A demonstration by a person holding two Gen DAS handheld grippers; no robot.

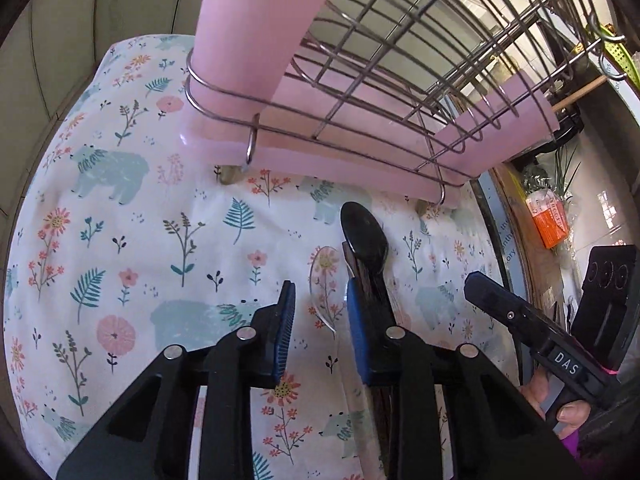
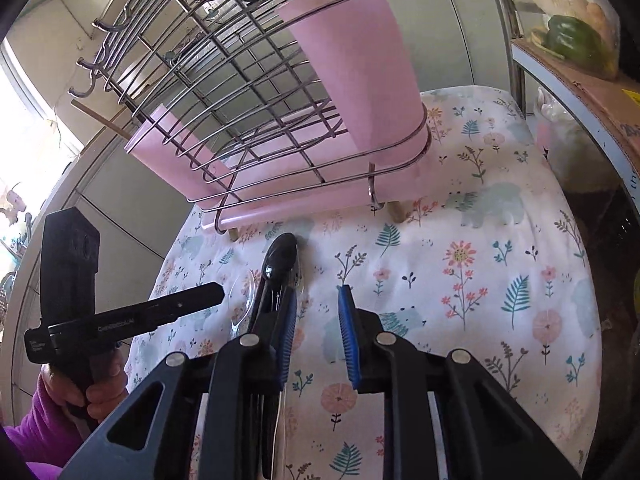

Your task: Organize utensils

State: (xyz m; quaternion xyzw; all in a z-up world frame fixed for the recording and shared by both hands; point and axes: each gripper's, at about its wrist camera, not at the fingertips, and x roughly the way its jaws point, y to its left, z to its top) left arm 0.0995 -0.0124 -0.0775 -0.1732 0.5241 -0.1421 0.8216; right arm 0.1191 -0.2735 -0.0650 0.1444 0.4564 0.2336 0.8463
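A black spoon [image 1: 365, 236] lies on a white cloth [image 1: 160, 240] (flowers, pale-blue bears), before a pink rack tray [image 1: 320, 164]

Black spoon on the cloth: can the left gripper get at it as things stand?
Probably yes. The left gripper is open just above the cloth, and the black spoon lies bare along its right finger, nothing covering it. A clear spoon sits between the jaws, so it needs a small sideways shift.

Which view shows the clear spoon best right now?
Left wrist view: the clear spoon lies in the open between the pads, bowl outline whole. Right wrist view shows only part of it, beside the black spoon and behind the finger.
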